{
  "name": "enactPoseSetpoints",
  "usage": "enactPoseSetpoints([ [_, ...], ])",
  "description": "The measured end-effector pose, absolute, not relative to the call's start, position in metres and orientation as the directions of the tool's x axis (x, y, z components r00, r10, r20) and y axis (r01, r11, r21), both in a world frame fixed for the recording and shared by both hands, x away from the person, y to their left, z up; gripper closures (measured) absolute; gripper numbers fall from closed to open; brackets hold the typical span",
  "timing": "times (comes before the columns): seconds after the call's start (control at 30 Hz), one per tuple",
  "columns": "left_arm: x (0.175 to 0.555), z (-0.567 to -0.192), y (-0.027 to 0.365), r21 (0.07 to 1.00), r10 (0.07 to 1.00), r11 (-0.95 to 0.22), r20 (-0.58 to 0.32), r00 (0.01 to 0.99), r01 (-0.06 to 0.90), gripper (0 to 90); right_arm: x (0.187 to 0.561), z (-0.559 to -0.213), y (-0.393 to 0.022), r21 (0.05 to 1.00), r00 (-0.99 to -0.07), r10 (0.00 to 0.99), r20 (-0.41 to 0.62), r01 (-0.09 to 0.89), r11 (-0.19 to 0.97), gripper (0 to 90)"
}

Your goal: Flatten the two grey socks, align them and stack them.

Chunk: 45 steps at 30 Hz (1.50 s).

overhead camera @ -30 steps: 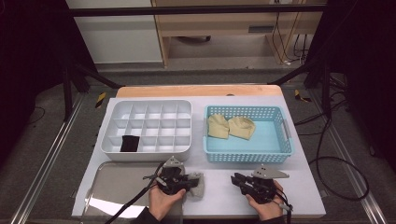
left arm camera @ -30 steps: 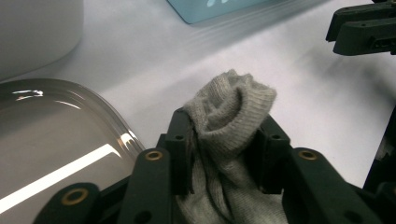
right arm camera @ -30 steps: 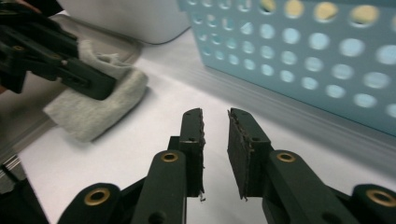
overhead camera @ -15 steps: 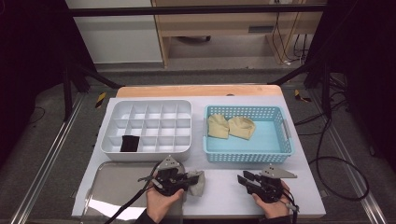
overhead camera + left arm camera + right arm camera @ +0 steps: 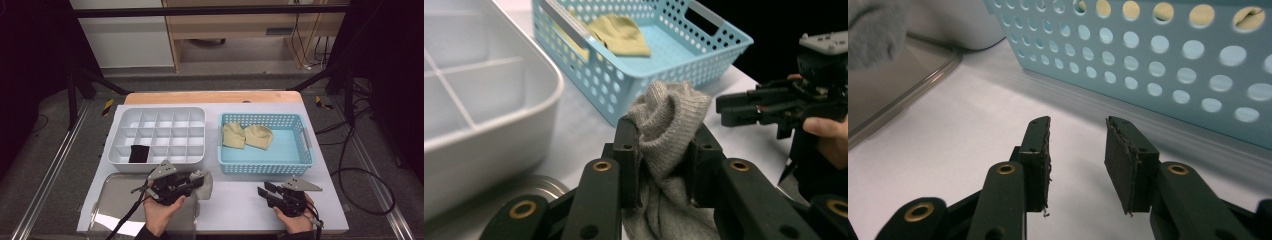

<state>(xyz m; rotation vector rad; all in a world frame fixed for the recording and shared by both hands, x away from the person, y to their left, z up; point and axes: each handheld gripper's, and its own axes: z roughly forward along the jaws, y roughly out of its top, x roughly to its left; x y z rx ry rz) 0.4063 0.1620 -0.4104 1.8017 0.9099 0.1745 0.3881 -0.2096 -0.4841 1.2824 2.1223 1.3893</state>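
A grey knitted sock (image 5: 665, 114), bunched into a roll, sits between the pads of my left gripper (image 5: 664, 150), which is shut on it after its jaws have just been closing. In the high view the left gripper (image 5: 192, 184) holds the sock (image 5: 204, 183) above the near table edge, beside the metal tray (image 5: 112, 200). My right gripper (image 5: 1078, 127) is open with nothing between its jaws, which have just been opening. It hovers low over the white tabletop in front of the blue basket (image 5: 1168, 55), at the near right in the high view (image 5: 264, 191).
The blue basket (image 5: 265, 163) holds two beige socks (image 5: 247, 136). To its left stands a white divider tray (image 5: 157, 163) with a black item (image 5: 138, 153) in a front compartment. The table's near edge lies just below both hands.
My left gripper has lifted a little with the grey sock in it. The right gripper's jaws stand wider apart than before, and that hand has stayed almost in place.
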Motion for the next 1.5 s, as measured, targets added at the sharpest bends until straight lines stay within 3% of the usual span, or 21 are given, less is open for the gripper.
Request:
enactPoseSetpoints([
  [0.67, 0.424, -0.359, 0.239, 0.904, 0.817, -0.064, -0.196, 0.542, 0.423, 71.1, 0.388, -0.481, -0.211, 0.857, -0.551, 0.814, 0.184, 0.496, 0.141, 57.4],
  [1.0, 0.442, -0.342, 0.264, 0.892, 0.867, -0.097, -0.142, 0.478, 0.441, 71.0, 0.387, -0.478, -0.213, 0.861, -0.541, 0.822, 0.179, 0.491, 0.136, 55.8],
  [1.5, 0.478, -0.355, 0.27, 0.822, 0.902, -0.186, -0.075, 0.425, 0.538, 71.0, 0.387, -0.479, -0.213, 0.857, -0.542, 0.82, 0.182, 0.496, 0.138, 55.5],
])
